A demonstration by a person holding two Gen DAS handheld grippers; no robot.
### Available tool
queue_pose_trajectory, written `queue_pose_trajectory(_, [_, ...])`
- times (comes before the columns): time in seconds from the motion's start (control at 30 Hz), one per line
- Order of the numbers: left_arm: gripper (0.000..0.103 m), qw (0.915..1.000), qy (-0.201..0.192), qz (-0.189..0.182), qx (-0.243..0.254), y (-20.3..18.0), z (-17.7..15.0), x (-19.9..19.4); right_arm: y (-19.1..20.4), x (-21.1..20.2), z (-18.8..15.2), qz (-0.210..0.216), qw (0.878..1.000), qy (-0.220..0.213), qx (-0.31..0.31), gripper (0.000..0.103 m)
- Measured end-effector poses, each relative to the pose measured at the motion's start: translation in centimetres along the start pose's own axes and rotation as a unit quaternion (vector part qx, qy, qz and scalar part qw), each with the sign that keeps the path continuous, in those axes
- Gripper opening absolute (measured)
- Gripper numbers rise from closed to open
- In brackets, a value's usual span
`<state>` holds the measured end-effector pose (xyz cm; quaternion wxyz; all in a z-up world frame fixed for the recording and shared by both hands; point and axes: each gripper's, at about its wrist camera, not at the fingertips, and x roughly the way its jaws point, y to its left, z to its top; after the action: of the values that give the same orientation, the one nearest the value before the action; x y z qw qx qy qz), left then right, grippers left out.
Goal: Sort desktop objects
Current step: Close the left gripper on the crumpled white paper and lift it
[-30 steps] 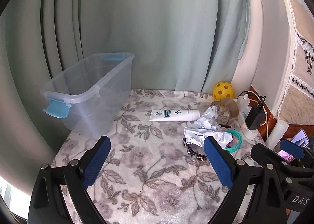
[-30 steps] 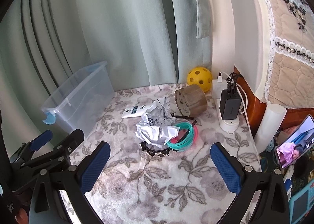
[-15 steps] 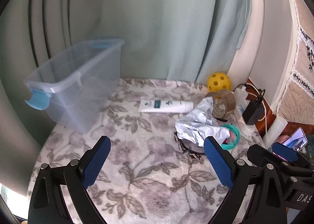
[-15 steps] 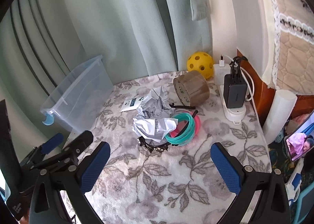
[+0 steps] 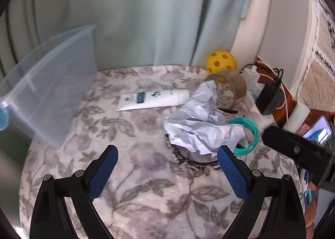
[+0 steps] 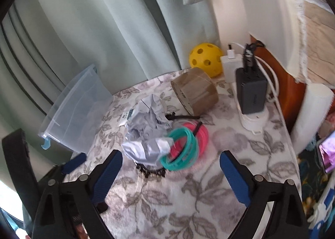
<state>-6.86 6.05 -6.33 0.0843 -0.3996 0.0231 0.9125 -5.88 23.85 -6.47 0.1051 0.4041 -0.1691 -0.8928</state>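
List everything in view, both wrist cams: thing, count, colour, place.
storage bin: 1, clear with blue latch, left edge of table
tube: 1, white with blue label, lying mid-table
crumpled paper: 1, white, centre, over the rings
rings: 2 bundles, teal and pink, beside the paper
beaded band: 1, dark, under the paper's near edge
tape roll: 1, brown, on edge, back right
ball: 1, yellow, perforated, back corner
charger: 1, dark grey, plugged in, right edge
phone: 1, screen lit, far right
left gripper: open, empty
right gripper: open, empty
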Motion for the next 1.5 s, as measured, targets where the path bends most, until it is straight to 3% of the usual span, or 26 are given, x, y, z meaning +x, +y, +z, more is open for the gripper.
queue_pose_trajectory(0.17, [0.095, 0.9998, 0.011, -0.007, 0.018, -1.0, 0.7, 2.1, 0.5, 2.1, 2.9, 0.036, 0.999, 0.006, -0.021, 0.084])
queue_pose_trajectory(0.33, [0.079, 0.9993, 0.028, -0.02, 0.017, -1.0, 1.3, 4.3, 0.2, 6.1, 5.7, 0.068, 0.996, 0.049, -0.026, 0.074])
queue_pose_trajectory(0.4, [0.071, 0.9987, 0.037, -0.034, 0.007, -0.7, 1.3, 4.9, 0.1, 7.8, 6.5, 0.075, 0.995, 0.068, -0.025, 0.073])
queue_pose_trajectory(0.67, [0.068, 0.9979, 0.038, -0.052, -0.008, 0.3, 1.4, 5.6, 1.1, 11.7, 7.6, 0.085, 0.991, 0.105, -0.022, 0.073])
queue_pose_trajectory(0.73, [0.057, 0.9975, 0.041, -0.056, -0.014, 0.6, 1.5, 5.9, 2.1, 11.9, 7.2, 0.091, 0.989, 0.113, -0.035, 0.073])
queue_pose_trajectory(0.77, [0.046, 0.9972, 0.045, -0.057, -0.02, 0.8, 1.5, 6.0, 2.4, 12.0, 6.9, 0.091, 0.988, 0.116, -0.04, 0.073])
queue_pose_trajectory(0.8, [0.045, 0.997, 0.046, -0.059, -0.024, 1.0, 1.5, 6.0, 2.7, 12.2, 6.5, 0.091, 0.987, 0.122, -0.046, 0.073])
queue_pose_trajectory(0.93, [0.043, 0.9961, 0.043, -0.068, -0.036, 1.7, 1.3, 5.4, 2.6, 13.1, 5.5, 0.089, 0.985, 0.144, -0.043, 0.05])
queue_pose_trajectory(0.97, [0.034, 0.9958, 0.043, -0.07, -0.039, 1.9, 1.2, 5.3, 2.7, 13.3, 5.2, 0.092, 0.984, 0.15, -0.041, 0.041])
queue_pose_trajectory(1.07, [0.031, 0.995, 0.041, -0.077, -0.049, 2.4, 1.1, 4.9, 2.9, 13.3, 4.5, 0.092, 0.983, 0.152, -0.038, 0.032])
queue_pose_trajectory(1.3, [0.03, 0.9925, 0.037, -0.093, -0.07, 3.7, 0.8, 3.8, 4.4, 11.3, 4.1, 0.09, 0.986, 0.134, -0.044, 0.029])
queue_pose_trajectory(1.5, [0.03, 0.993, 0.002, -0.099, -0.065, 4.2, 1.1, 0.6, 6.4, 7.1, 4.3, 0.093, 0.988, 0.107, -0.062, 0.029])
